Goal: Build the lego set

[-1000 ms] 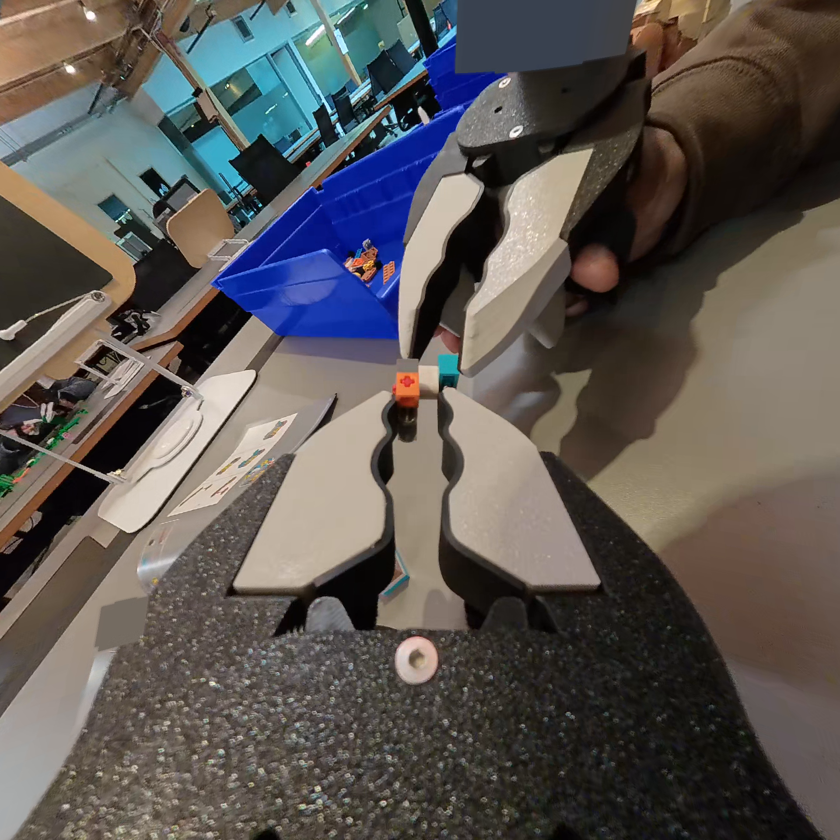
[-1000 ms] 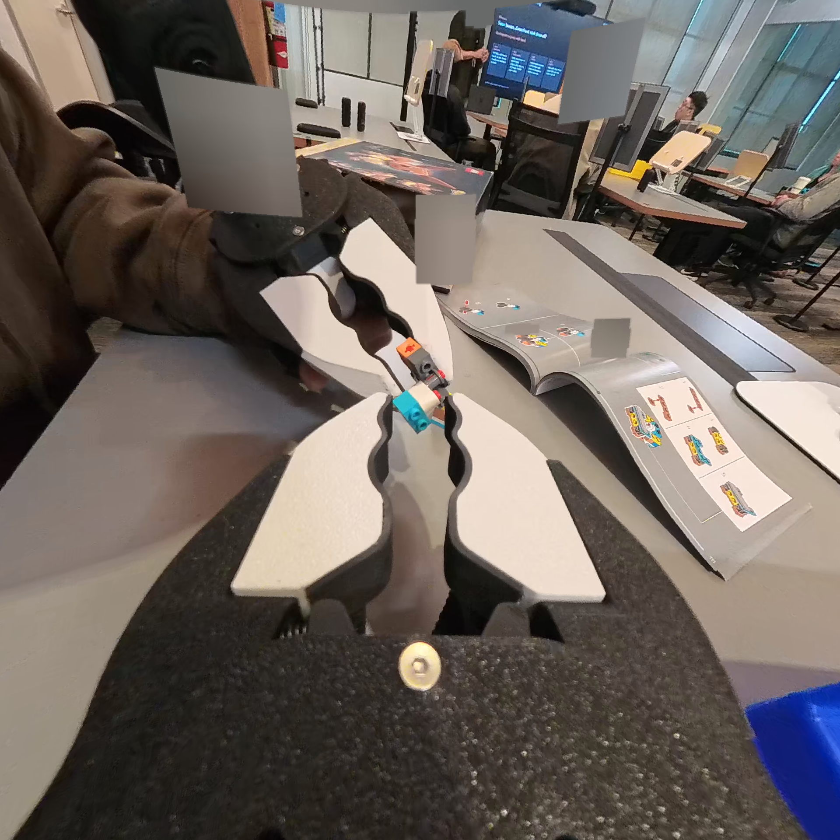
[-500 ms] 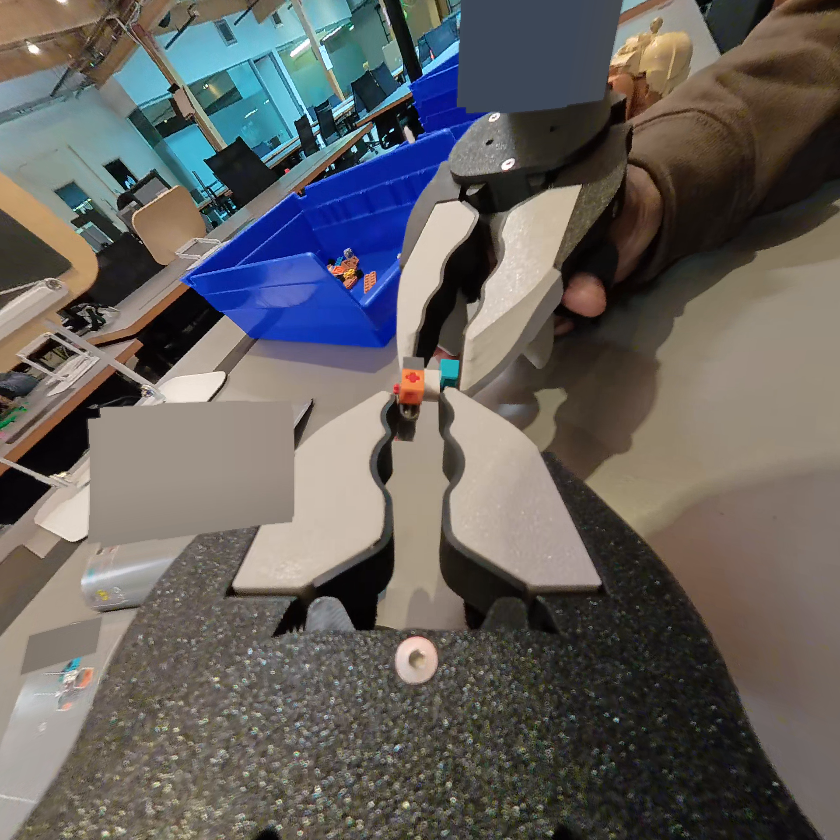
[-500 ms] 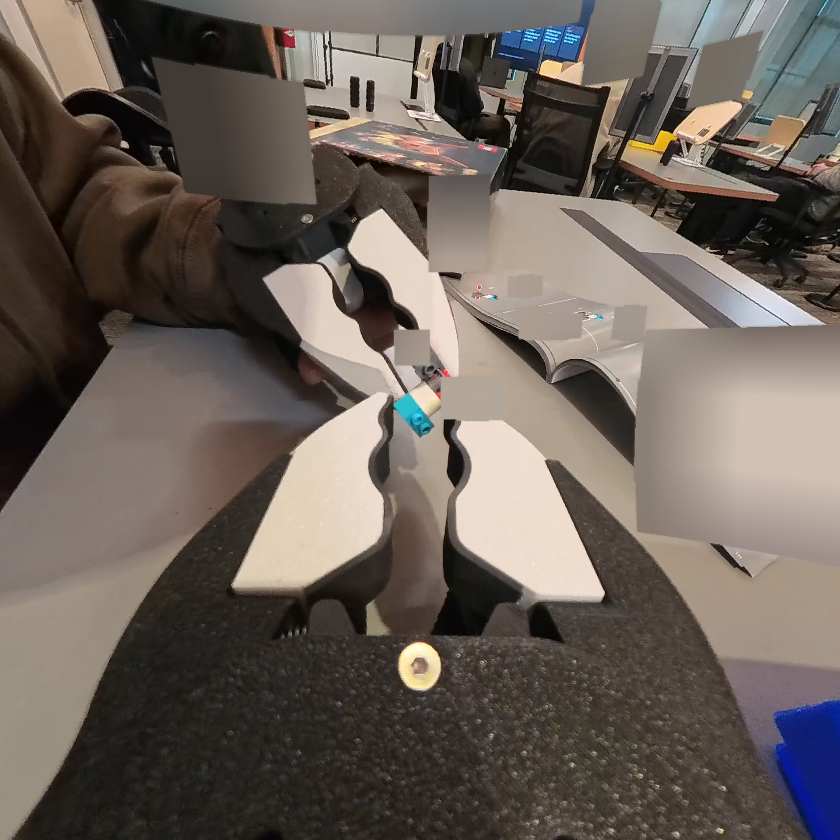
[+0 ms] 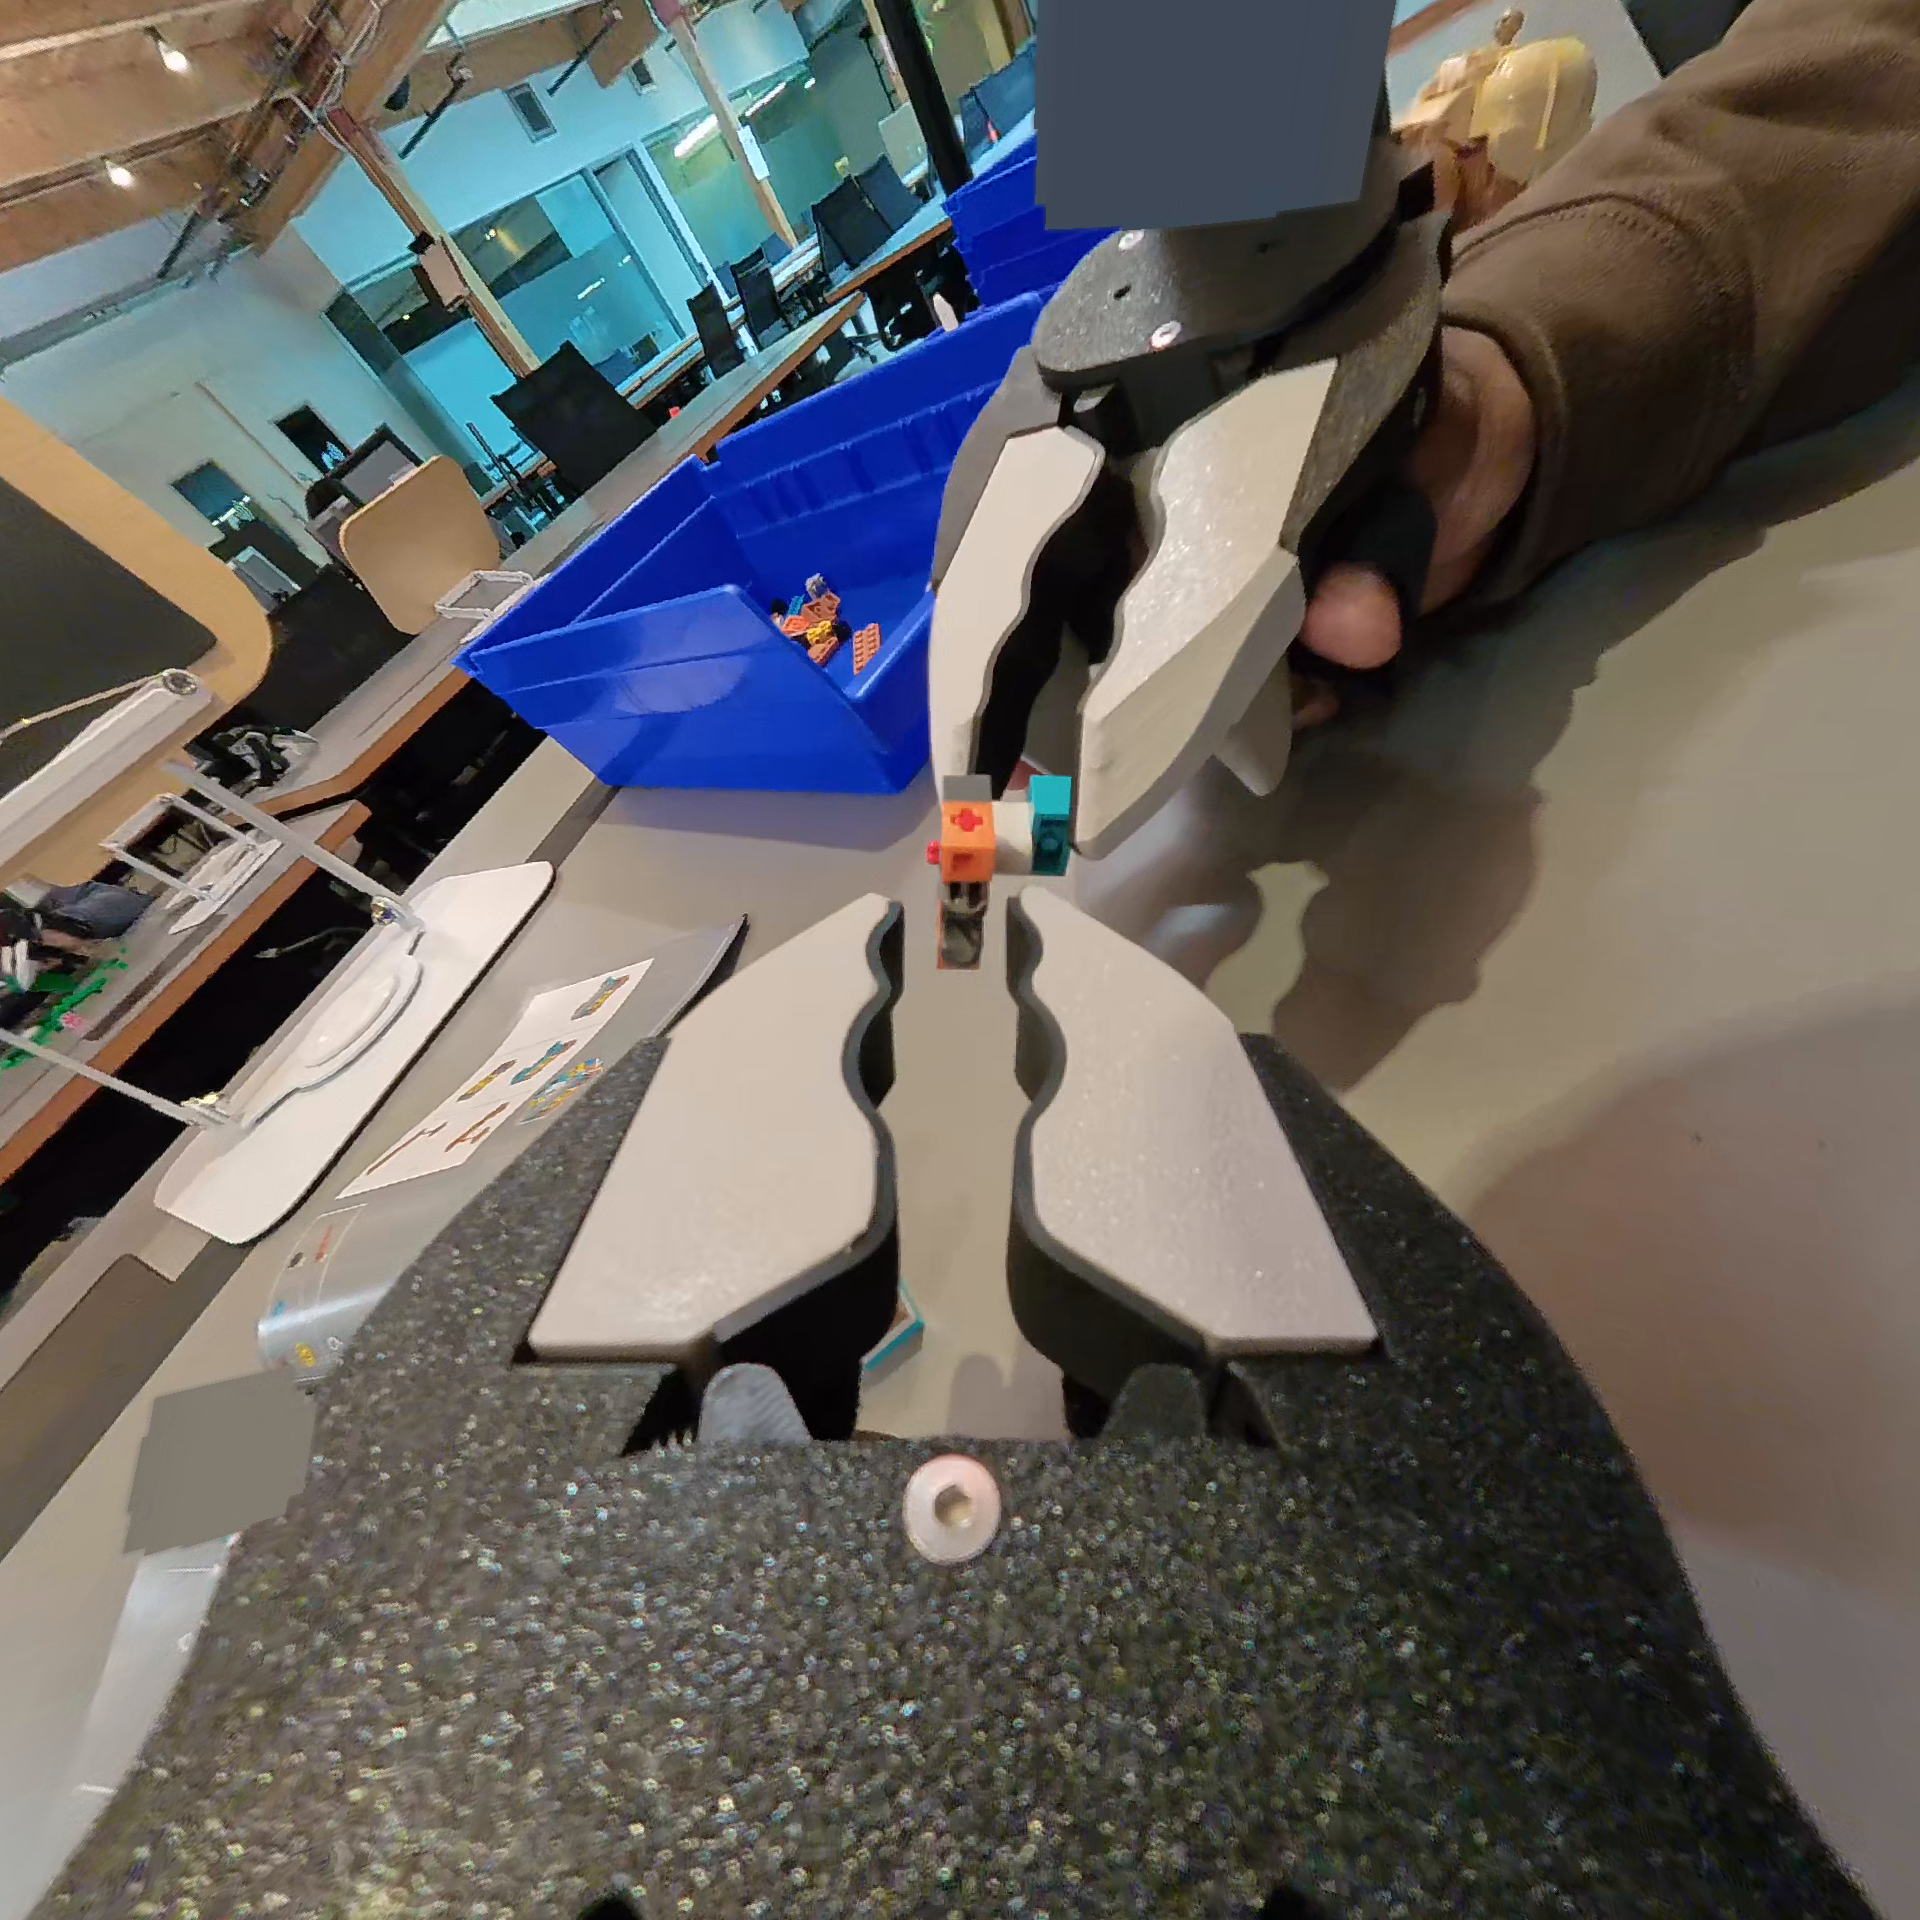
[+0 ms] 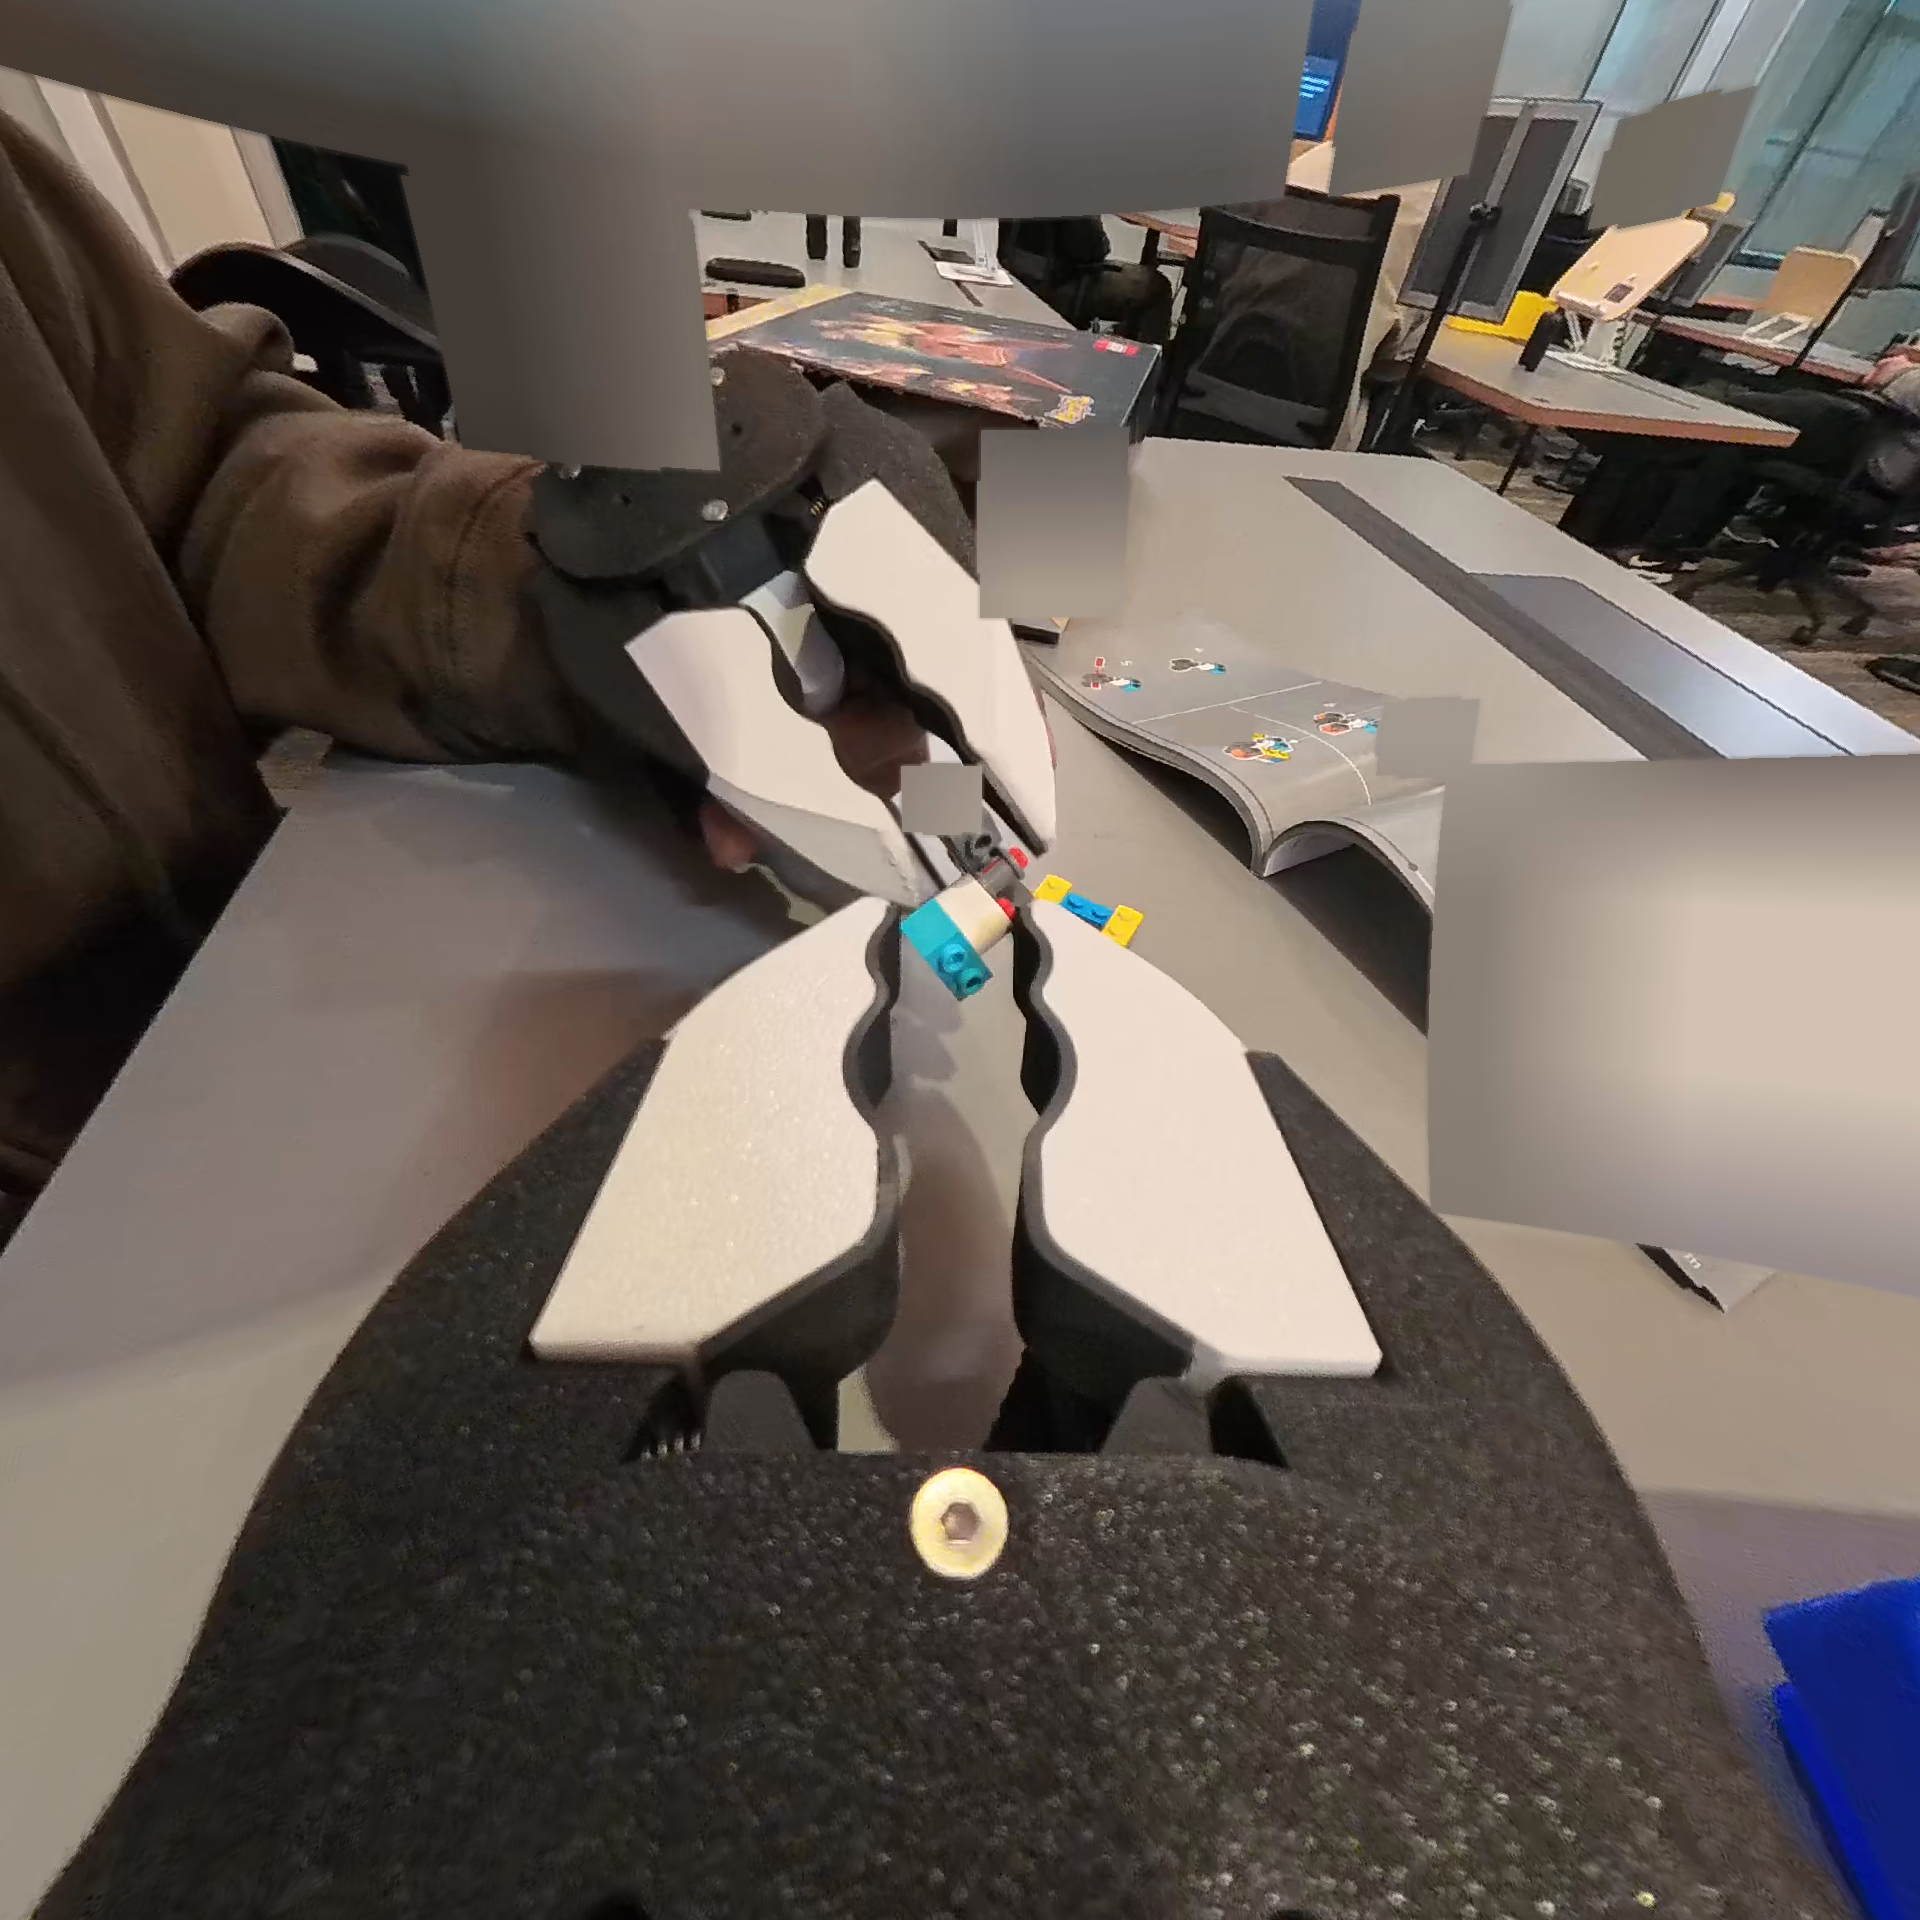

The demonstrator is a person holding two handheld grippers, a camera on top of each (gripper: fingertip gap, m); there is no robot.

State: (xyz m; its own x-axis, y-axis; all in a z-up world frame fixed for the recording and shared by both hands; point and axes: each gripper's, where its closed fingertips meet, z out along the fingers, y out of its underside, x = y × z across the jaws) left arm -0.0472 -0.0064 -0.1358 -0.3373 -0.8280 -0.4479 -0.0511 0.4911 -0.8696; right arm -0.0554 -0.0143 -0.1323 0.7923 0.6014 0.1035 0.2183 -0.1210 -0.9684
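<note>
The lego assembly (image 5: 992,831), orange, white and teal, sits at 12 o'clock in the left wrist view. The left gripper (image 5: 956,914) grasps its lower grey end. The right gripper (image 6: 956,920) is parted around the teal end, unclamped. Blue bin (image 5: 707,665) at 11 o'clock; booklet (image 6: 1278,748) at 2 o'clock.

The left gripper (image 5: 954,914) has matt grey fingers (image 5: 748,1132) with a fine grainy surface, on a rough, speckled black foam body. The small brick assembly (image 5: 992,831) is smooth, glossy plastic. The blue bin (image 5: 686,696) is shiny plastic. The table (image 5: 1610,935) is smooth and matt grey. The instruction booklet (image 6: 1247,727) is paper with slight gloss.
</note>
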